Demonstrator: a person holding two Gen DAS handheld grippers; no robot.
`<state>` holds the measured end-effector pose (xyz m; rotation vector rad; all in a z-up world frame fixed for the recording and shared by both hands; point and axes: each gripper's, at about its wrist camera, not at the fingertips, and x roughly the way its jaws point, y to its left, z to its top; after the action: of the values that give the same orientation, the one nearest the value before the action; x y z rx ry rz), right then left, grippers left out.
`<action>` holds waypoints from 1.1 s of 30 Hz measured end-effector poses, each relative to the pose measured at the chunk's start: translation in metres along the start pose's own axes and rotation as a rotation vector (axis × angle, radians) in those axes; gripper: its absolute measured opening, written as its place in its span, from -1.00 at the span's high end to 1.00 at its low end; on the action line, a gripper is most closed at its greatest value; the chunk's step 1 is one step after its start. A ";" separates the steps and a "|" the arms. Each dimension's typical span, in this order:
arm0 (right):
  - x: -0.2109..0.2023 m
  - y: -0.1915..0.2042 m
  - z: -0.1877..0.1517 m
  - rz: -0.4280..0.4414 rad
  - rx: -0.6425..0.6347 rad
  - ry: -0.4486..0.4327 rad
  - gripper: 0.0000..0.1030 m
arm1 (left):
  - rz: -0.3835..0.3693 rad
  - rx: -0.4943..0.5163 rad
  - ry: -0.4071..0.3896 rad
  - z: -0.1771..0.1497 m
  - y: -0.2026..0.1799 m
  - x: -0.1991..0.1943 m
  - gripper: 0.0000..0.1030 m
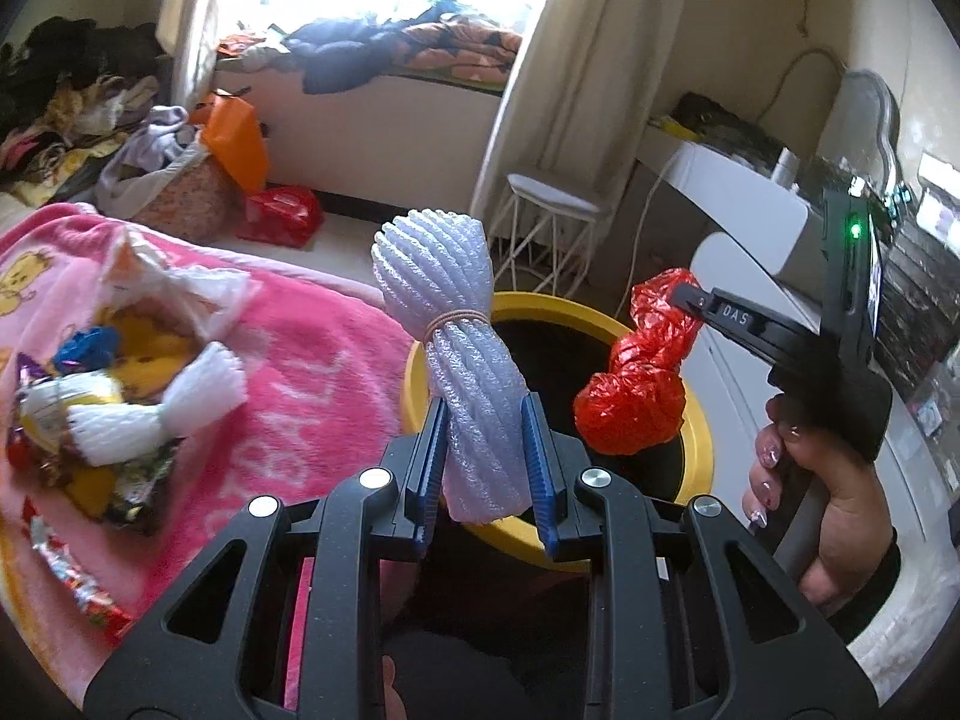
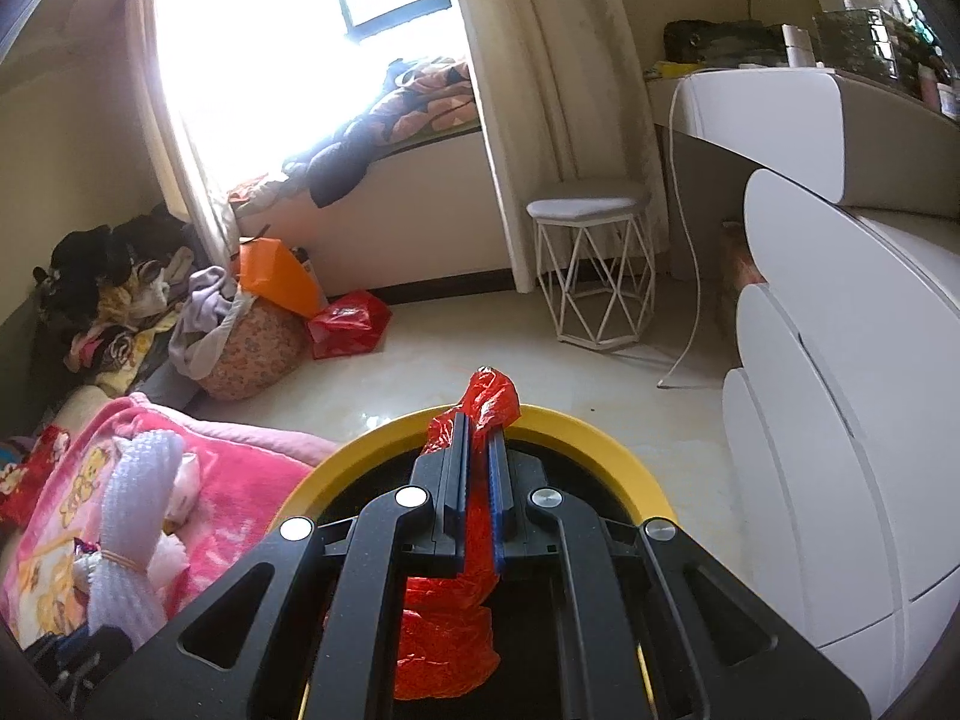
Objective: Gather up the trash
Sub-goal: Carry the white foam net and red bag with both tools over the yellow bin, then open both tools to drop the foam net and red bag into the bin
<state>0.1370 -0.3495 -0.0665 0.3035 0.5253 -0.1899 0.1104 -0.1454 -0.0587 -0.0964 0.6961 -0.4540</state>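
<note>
My left gripper [image 1: 483, 414] is shut on a white foam net sleeve [image 1: 459, 354] tied with a rubber band, held upright over the near rim of a yellow bin [image 1: 699, 426] lined in black. My right gripper [image 2: 477, 426] is shut on a crumpled red plastic bag [image 2: 447, 642], which hangs above the yellow bin [image 2: 576, 426]. In the left wrist view the red plastic bag [image 1: 636, 402] dangles from the right gripper [image 1: 690, 297] over the bin's right side, with a hand [image 1: 810, 480] on the grip. The foam net sleeve [image 2: 129, 516] shows at the lower left of the right wrist view.
A pink blanket [image 1: 288, 354] left of the bin carries a pile of wrappers and foam nets [image 1: 108, 396]. Beyond lie a white wire stool [image 2: 591, 276], a white dresser [image 2: 840, 420], a red bag on the floor [image 2: 348, 324] and heaps of clothes [image 2: 120, 300].
</note>
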 end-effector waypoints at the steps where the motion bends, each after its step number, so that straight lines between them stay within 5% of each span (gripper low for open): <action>1: 0.000 -0.002 0.000 -0.002 0.005 0.000 0.89 | -0.004 0.005 0.007 0.001 -0.002 0.005 0.62; 11: 0.004 -0.015 -0.002 -0.003 0.032 0.024 0.87 | -0.083 0.062 0.035 0.000 -0.020 0.032 0.54; 15: 0.006 -0.016 0.000 0.004 0.050 0.036 0.38 | -0.082 0.052 0.037 -0.002 -0.020 0.036 -0.28; 19: 0.006 -0.019 0.000 0.002 0.061 0.033 0.21 | -0.054 0.042 0.017 -0.003 -0.017 0.030 -0.66; 33: -0.002 0.005 0.001 0.063 0.004 0.024 -0.10 | 0.055 -0.040 -0.065 0.005 0.014 -0.005 -0.79</action>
<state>0.1369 -0.3452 -0.0641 0.3260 0.5389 -0.1263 0.1155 -0.1307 -0.0552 -0.1288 0.6420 -0.3832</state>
